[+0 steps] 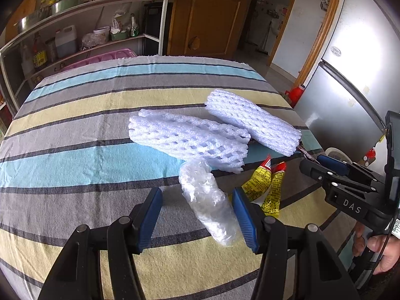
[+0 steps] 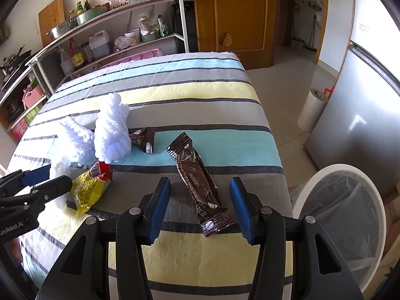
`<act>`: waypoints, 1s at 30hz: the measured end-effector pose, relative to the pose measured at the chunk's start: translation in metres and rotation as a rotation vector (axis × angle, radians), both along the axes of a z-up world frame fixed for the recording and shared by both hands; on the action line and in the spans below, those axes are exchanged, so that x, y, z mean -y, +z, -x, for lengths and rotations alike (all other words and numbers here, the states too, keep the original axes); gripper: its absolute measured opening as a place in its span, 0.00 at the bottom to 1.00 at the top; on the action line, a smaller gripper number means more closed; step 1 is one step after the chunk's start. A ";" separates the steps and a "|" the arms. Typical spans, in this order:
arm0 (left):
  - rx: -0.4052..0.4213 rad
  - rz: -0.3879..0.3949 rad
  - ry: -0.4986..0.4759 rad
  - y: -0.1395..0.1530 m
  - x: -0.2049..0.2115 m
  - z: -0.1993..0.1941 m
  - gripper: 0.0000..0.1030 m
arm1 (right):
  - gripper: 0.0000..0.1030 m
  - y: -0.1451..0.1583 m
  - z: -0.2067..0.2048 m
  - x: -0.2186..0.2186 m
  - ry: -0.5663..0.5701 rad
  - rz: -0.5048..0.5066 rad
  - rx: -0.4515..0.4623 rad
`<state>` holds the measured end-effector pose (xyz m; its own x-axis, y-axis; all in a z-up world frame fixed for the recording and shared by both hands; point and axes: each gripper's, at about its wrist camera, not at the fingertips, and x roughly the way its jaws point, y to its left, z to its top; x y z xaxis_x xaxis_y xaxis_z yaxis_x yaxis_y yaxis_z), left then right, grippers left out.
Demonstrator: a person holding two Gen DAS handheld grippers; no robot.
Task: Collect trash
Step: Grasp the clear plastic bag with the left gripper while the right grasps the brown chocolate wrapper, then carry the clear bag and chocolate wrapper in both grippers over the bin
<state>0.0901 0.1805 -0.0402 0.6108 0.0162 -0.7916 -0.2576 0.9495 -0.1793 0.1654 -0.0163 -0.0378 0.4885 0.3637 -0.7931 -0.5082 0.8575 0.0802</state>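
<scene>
On the striped tablecloth (image 1: 75,165) lies a crumpled clear plastic wrap (image 1: 207,200). It sits between the blue pads of my left gripper (image 1: 197,191), nearer the right-hand pad, and the open jaws are not squeezing it. Behind it are two white foam net sleeves (image 1: 187,140) (image 1: 252,122) and a yellow-and-red snack wrapper (image 1: 262,182). My right gripper (image 2: 200,180) is open astride a long brown coffee sachet (image 2: 200,182), clear of both pads. A second brown sachet (image 2: 143,140) lies beside the foam nets (image 2: 112,130).
A white trash bin (image 2: 312,175) with a clear liner stands on the floor off the table's right edge. A silver fridge (image 2: 362,115) and a white roll (image 2: 310,110) are beyond it. Cluttered shelves (image 1: 82,25) run behind the table. The right gripper (image 1: 332,172) shows at the left wrist view's right side.
</scene>
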 end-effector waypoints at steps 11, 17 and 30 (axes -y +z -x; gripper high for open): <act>0.001 -0.011 0.007 0.001 -0.002 0.005 0.30 | 0.23 0.001 0.006 -0.004 0.023 -0.027 -0.010; 0.003 -0.014 0.004 0.002 -0.002 0.007 0.26 | 0.22 0.001 0.009 -0.002 0.015 -0.038 -0.013; 0.006 -0.008 0.001 0.003 -0.004 0.015 0.25 | 0.22 0.002 0.018 0.002 0.025 -0.072 -0.024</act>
